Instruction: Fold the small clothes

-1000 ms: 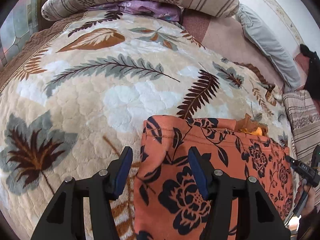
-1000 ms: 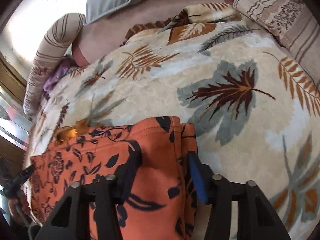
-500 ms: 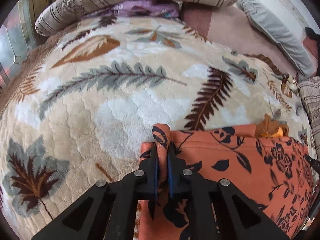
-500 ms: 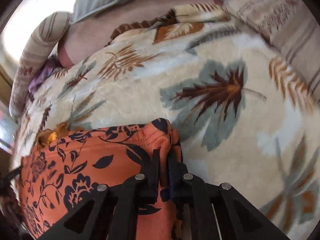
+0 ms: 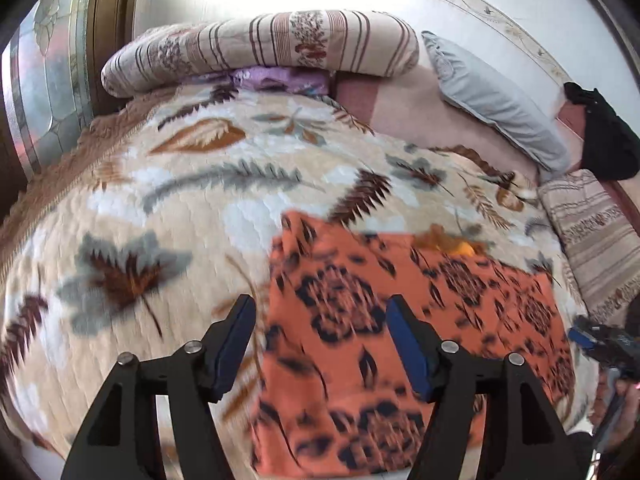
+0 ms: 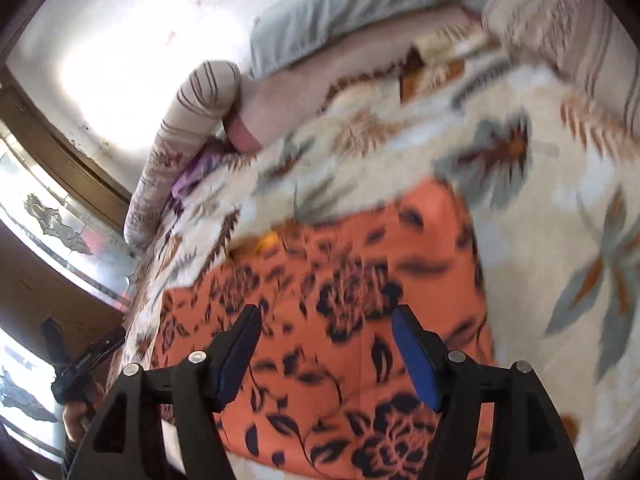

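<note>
An orange garment (image 5: pixel 400 320) with a dark floral print lies folded flat on the leaf-patterned blanket (image 5: pixel 160 220); in the right wrist view the garment (image 6: pixel 340 300) fills the lower middle. My left gripper (image 5: pixel 320 344) hovers above the garment's left edge, jaws opening, nothing pinched between the blue pads. My right gripper (image 6: pixel 326 354) hangs over the garment's right part, jaws likewise opening and empty. A small yellow-orange bit (image 5: pixel 460 246) shows at the garment's far edge. Both views are blurred by motion.
A striped rolled quilt (image 5: pixel 260 48) and a purple cloth (image 5: pixel 280 78) lie at the bed's far end, a grey pillow (image 5: pixel 496 100) and a striped folded cover (image 5: pixel 592 236) at the right. A window frame (image 6: pixel 60 152) borders the bed. A hand holds the other gripper (image 6: pixel 76 364) at lower left.
Both grippers pinched the garment's far corners half a second ago, then let go and opened. They have drawn back and risen; the garment now lies flat in a longer fold.
</note>
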Demonstrator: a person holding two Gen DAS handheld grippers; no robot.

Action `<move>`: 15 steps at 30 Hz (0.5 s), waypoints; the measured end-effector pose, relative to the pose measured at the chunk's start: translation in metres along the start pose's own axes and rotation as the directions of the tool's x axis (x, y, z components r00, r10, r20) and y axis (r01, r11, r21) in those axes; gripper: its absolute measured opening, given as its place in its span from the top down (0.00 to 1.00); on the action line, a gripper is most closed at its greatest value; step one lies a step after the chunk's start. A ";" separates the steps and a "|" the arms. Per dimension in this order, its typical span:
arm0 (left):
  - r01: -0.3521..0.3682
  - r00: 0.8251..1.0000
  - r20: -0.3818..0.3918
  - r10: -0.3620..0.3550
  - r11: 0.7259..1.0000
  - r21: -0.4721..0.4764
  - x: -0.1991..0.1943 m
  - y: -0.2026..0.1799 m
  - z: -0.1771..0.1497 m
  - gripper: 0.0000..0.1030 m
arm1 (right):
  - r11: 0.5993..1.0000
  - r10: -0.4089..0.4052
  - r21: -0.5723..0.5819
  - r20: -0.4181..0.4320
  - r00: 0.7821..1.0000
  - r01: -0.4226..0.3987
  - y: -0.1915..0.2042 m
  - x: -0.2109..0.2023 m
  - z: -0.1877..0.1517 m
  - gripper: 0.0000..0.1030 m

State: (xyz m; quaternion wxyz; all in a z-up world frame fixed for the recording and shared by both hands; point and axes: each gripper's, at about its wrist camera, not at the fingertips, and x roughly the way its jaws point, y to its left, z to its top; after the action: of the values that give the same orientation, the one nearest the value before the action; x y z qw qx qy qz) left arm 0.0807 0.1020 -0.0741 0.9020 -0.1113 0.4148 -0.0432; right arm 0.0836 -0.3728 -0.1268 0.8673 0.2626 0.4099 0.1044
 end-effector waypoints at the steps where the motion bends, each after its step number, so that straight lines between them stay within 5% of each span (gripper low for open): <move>1: 0.003 1.000 -0.025 -0.003 1.000 -0.011 0.003 -0.001 -0.015 0.27 | 0.997 -0.059 0.049 -0.029 0.998 0.060 -0.017 0.009 -0.010 0.31; 2: -0.001 0.998 -0.060 0.000 1.000 -0.009 0.012 -0.001 -0.027 0.26 | 0.987 -0.107 0.117 -0.057 0.993 0.113 -0.036 0.016 -0.018 0.34; 5: -0.109 0.973 -0.202 0.113 0.994 0.033 0.049 0.004 -0.062 0.26 | 0.978 -0.061 0.200 0.008 0.998 0.058 -0.043 -0.004 -0.027 0.38; 9: -0.088 0.987 -0.138 0.085 0.996 -0.012 0.029 0.003 -0.062 0.26 | 0.997 -0.025 0.071 0.071 0.997 0.020 -0.009 -0.033 -0.038 0.25; 12: -0.059 0.995 -0.080 0.057 0.998 -0.022 0.016 0.000 -0.060 0.26 | 0.991 -0.108 0.079 -0.028 0.994 0.110 -0.025 -0.014 -0.058 0.21; 15: -0.134 0.974 -0.179 0.138 0.990 0.034 0.040 0.003 -0.069 0.25 | 0.985 -0.084 0.149 -0.003 0.996 0.084 -0.036 -0.020 -0.061 0.24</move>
State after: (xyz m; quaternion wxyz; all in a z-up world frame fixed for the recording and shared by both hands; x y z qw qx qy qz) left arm 0.0546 0.0864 -0.1473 0.8626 -0.0684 0.5012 0.0041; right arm 0.0229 -0.3888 -0.1655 0.8496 0.3092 0.4258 0.0363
